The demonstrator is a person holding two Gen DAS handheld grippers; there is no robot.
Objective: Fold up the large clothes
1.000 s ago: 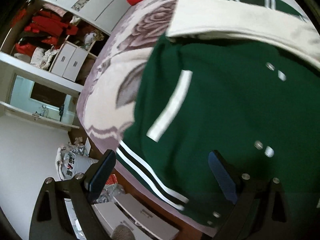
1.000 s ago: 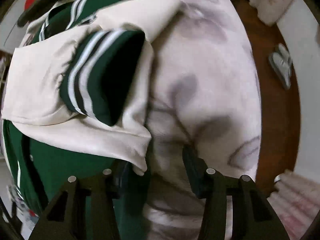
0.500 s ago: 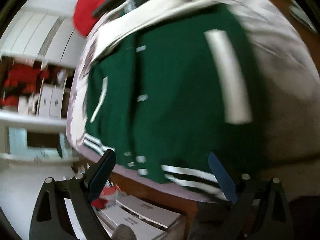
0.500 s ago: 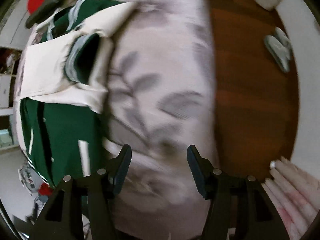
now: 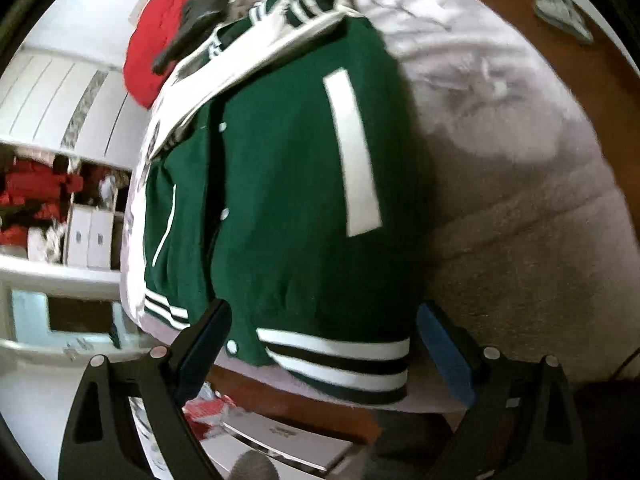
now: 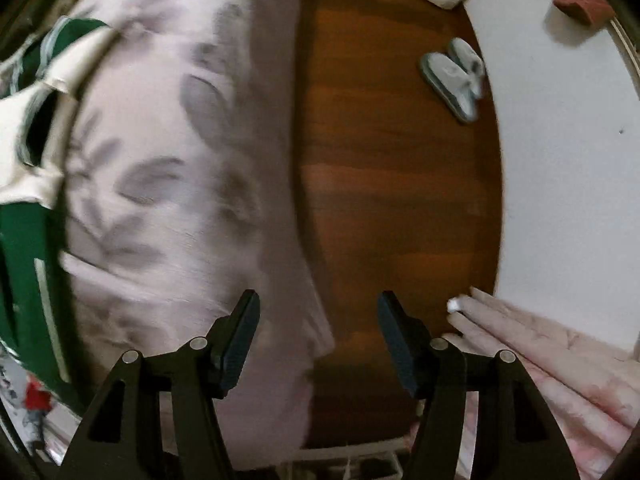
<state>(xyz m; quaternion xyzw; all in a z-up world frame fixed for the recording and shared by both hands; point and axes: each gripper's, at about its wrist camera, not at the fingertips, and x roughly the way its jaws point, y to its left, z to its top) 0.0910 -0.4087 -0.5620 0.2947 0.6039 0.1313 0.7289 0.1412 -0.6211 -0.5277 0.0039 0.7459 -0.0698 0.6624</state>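
Observation:
A green varsity jacket (image 5: 280, 208) with cream sleeves and a striped hem lies flat on the pale floral bed cover (image 5: 500, 168). Its cream sleeves (image 5: 224, 68) are folded across the far end. My left gripper (image 5: 324, 336) is open and empty, held above the striped hem (image 5: 340, 360) at the near bed edge. My right gripper (image 6: 316, 328) is open and empty over the bed's right edge, well away from the jacket, which shows at the left of that view (image 6: 24, 240).
A red garment (image 5: 160, 28) with a dark object on it lies at the far end of the bed. Wooden floor (image 6: 392, 184) runs along the bed with a pair of slippers (image 6: 456, 76). Boxes (image 5: 276, 436) sit under the near edge. A pink folded cloth (image 6: 540, 356) lies at the right.
Both grippers have pulled back and up from the jacket. The left view swung round to show the whole jacket. The right gripper let go near the sleeve and swung right over the floor.

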